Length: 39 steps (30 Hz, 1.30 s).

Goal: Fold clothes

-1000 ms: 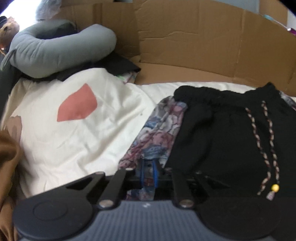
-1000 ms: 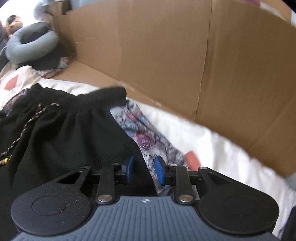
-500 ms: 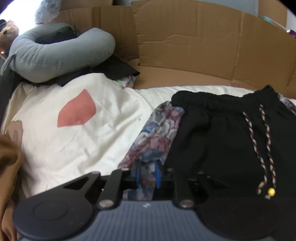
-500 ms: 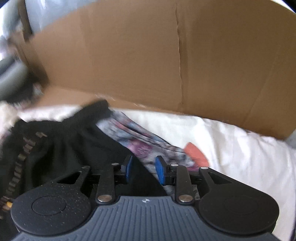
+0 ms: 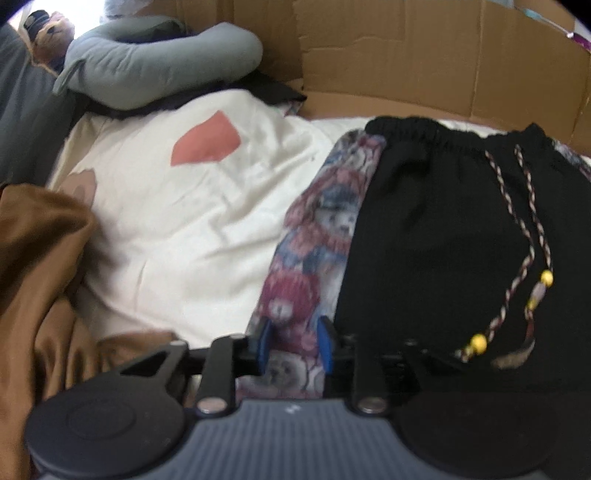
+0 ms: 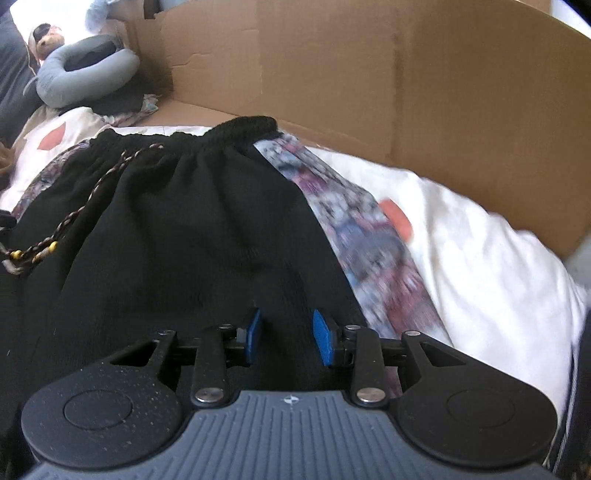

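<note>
Black drawstring shorts (image 5: 454, 236) lie flat on a teddy-bear print cloth (image 5: 317, 236) over a cream sheet (image 5: 192, 206). Their braided cord with yellow beads (image 5: 532, 254) lies on the front. My left gripper (image 5: 294, 343) is open, its blue pads either side of the print cloth at the shorts' left edge. In the right wrist view the shorts (image 6: 177, 229) fill the middle and my right gripper (image 6: 286, 336) is open over their black fabric near the right edge, beside the print cloth (image 6: 362, 240).
Cardboard walls (image 6: 369, 74) stand behind and to the right. A grey neck pillow (image 5: 155, 62) and a teddy bear (image 5: 48, 29) lie at the back left. Brown fabric (image 5: 33, 266) is bunched at the left.
The left gripper's pads have spread from nearly closed to open around the print cloth. The right gripper swung back to the left over the shorts and its pads stand wider apart.
</note>
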### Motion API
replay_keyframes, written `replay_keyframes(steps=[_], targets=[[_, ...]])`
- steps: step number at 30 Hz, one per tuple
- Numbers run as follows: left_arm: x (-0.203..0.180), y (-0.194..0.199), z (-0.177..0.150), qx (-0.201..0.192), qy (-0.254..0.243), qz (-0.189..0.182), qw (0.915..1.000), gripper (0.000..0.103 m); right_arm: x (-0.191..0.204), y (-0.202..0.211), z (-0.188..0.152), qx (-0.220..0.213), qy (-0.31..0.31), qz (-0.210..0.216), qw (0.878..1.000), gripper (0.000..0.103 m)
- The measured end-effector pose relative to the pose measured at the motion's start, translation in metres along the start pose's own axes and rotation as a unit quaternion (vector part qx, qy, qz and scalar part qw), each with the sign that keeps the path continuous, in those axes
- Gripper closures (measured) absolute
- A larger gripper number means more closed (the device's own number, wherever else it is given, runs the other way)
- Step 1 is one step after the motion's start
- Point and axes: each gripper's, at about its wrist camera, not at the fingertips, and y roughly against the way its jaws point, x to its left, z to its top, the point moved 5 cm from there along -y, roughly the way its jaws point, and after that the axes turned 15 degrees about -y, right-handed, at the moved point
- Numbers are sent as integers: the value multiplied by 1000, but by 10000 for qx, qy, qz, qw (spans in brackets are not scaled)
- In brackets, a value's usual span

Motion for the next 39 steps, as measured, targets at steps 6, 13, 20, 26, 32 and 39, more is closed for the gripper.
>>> replay_keyframes(steps=[6, 13, 20, 26, 32, 39], targets=[[4, 5, -17, 306, 11, -5, 9995, 73, -39, 30, -20, 85, -234, -96, 9996, 66], [2, 19, -31, 610, -173, 164, 9979, 73, -71, 60, -41, 174, -284, -281, 9991, 66], [2, 44, -49, 708, -127, 228, 9972, 73, -97, 91, -72, 293, -326, -520, 9977, 66], [1, 76, -63, 646, 7, 208, 9977, 73, -114, 121, -102, 393, -300, -696, 9963, 66], [4, 115, -78, 439, -25, 133, 9989, 74, -119, 143, -122, 532, -203, -883, 9945, 66], [11, 141, -108, 298, 168, -141, 9993, 74, -114, 168, -126, 494, -410, -962, 9933, 66]])
